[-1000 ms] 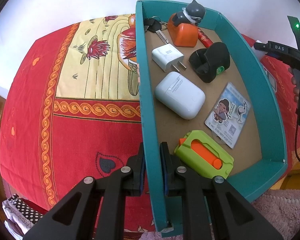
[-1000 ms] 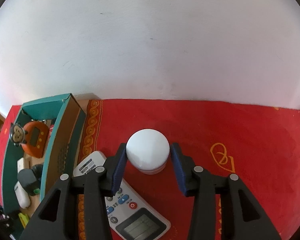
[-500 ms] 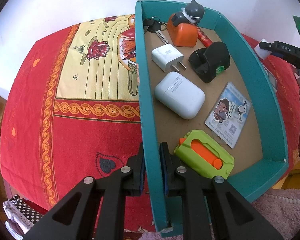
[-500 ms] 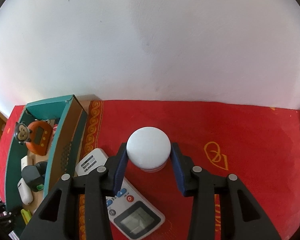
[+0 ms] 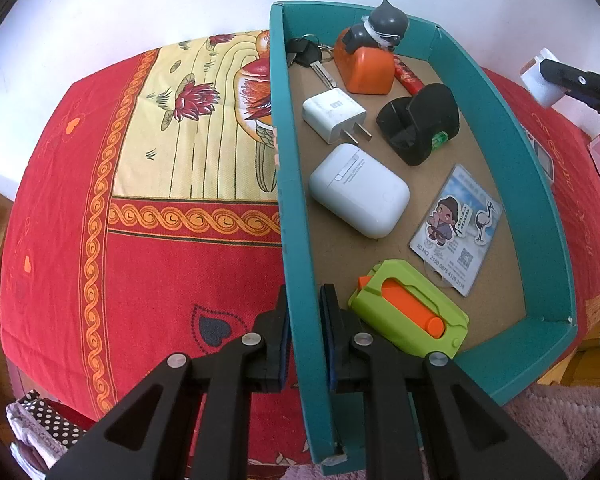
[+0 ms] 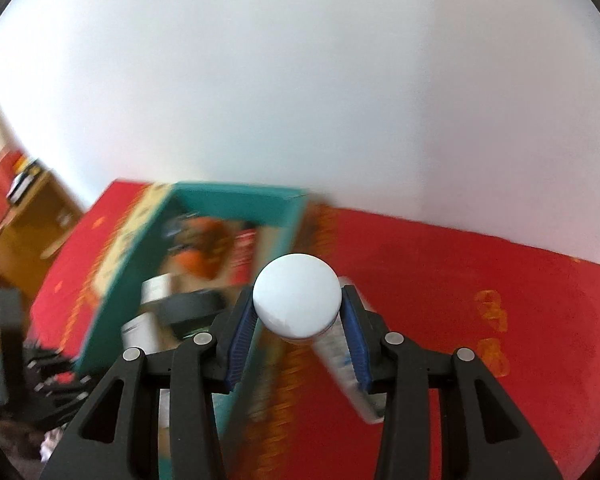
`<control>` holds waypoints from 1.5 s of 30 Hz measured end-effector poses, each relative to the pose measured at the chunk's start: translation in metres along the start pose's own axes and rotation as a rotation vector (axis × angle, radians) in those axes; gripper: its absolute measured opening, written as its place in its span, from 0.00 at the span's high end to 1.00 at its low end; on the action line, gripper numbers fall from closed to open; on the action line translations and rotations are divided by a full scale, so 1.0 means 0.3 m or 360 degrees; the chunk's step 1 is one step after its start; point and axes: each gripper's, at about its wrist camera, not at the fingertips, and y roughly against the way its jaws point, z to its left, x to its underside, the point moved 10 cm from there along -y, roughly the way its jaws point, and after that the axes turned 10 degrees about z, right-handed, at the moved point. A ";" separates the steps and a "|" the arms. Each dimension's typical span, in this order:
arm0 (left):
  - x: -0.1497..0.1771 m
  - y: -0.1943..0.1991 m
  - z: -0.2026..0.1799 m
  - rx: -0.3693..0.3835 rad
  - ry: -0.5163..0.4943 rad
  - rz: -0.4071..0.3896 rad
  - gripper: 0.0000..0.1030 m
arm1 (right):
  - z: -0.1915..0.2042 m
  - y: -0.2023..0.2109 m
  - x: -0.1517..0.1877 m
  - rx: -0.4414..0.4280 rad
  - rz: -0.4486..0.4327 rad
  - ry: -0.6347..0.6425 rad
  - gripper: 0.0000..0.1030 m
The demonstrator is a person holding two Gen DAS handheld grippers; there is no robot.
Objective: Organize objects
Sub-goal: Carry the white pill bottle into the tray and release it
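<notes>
The right gripper (image 6: 298, 312) is clamped on a round white jar (image 6: 297, 302), one blue pad on each side. A second ago the jar sat low over the red cloth, next to the remote control (image 6: 342, 354). Now the jar is up in the air and has swung toward the teal box (image 5: 296, 264). The right wrist view is all smeared, so the hand is moving fast. The remote is left behind on the table (image 5: 148, 256), still outside the box.

The left gripper (image 5: 303, 328) has not moved at all. Its jaws are pinched together on the near side wall of the box, one pad outside and one inside. I think it is there to keep the box from sliding.

Inside the box I can see keys (image 5: 306, 56), an orange toy with a grey cat on top (image 5: 366, 64), a white plug (image 5: 334, 118), a white earbud case (image 5: 360, 196), a black tape holder (image 5: 420, 124), a card (image 5: 456, 226) and a green and orange cutter (image 5: 410, 314).

So the jar looks to be on its way into the box. It is not over the box floor yet. There is bare floor between the card and the far wall where it could go. After that, the remote still needs putting away.
</notes>
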 end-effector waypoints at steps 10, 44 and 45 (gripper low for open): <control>0.000 0.000 -0.004 0.0000 0.0006 -0.0001 0.88 | 0.334 -0.042 0.173 -0.0210 0.0204 0.0356 0.58; -0.001 0.002 -0.017 0.0001 0.0006 -0.0003 0.88 | 0.346 -0.161 0.302 0.0001 0.0395 0.0687 0.59; -0.002 0.002 -0.019 0.0001 0.0007 -0.0003 0.88 | 0.349 -0.163 0.299 -0.0004 0.0399 0.0689 0.59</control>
